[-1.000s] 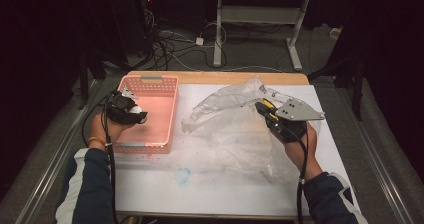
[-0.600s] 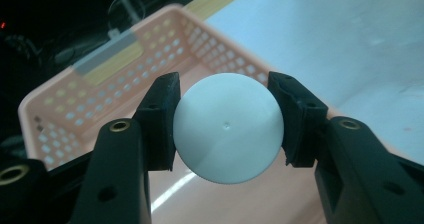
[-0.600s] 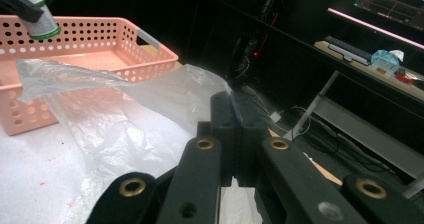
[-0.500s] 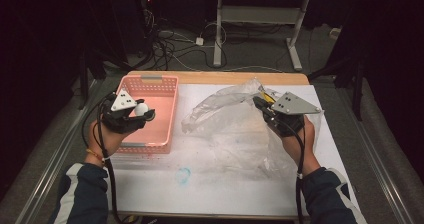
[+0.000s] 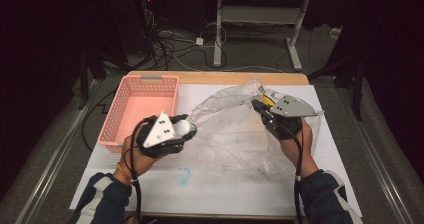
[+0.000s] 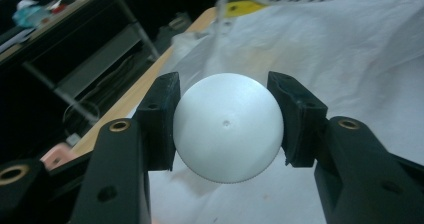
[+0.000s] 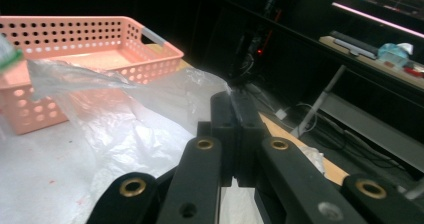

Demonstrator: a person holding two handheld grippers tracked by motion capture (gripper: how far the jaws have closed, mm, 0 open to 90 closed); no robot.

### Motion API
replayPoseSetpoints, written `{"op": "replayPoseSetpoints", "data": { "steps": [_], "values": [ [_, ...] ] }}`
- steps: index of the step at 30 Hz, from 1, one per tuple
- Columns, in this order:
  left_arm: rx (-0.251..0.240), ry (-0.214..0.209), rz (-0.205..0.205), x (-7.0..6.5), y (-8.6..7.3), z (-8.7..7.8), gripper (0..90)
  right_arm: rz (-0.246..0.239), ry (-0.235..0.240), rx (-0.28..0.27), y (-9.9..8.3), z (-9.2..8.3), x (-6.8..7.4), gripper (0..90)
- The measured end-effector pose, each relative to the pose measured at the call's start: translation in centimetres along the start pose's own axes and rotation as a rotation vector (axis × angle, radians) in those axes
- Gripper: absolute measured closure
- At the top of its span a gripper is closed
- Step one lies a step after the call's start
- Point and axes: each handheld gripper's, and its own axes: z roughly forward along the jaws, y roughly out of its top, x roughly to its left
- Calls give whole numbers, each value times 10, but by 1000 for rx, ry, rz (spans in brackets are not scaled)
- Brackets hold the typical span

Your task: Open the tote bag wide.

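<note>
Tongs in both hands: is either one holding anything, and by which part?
The left tongs clamp a white ball across its middle, one jaw on each side. The right tongs are shut on the upper edge of the clear plastic bag.

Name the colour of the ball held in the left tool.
White ball, clearest in the left gripper view.

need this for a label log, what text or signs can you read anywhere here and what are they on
"HANG": partial upside-down dark capitals on the plastic bag in the left gripper view; the letters before and after are cut off by the frame and a fold.
Yellow round printed mark with dark spots beside those letters on the bag: a sign, no words readable.
White ball in the left gripper, pink basket, right gripper: no text visible.
</note>
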Motion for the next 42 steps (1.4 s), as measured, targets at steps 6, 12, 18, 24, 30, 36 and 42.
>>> {"op": "replayPoseSetpoints", "data": {
  "steps": [6,12,18,24,30,36,42],
  "values": [
    [41,-111,43,-30,13,57,480,0,19,3,-1,0,4,900],
    [64,-160,25,-46,15,106,480,-3,41,7,-3,1,7,900],
    [99,-145,-14,-54,7,159,480,0,50,18,-5,2,8,900],
    [132,-121,-95,-51,4,190,479,12,51,15,-7,1,4,900],
    [160,-83,-137,-48,-2,202,473,20,50,15,-8,1,3,900],
    [138,-70,-107,-55,7,190,335,15,53,27,-9,2,4,900],
    [118,-80,16,-74,14,160,311,18,49,41,-12,3,1,900]
  ]
}}
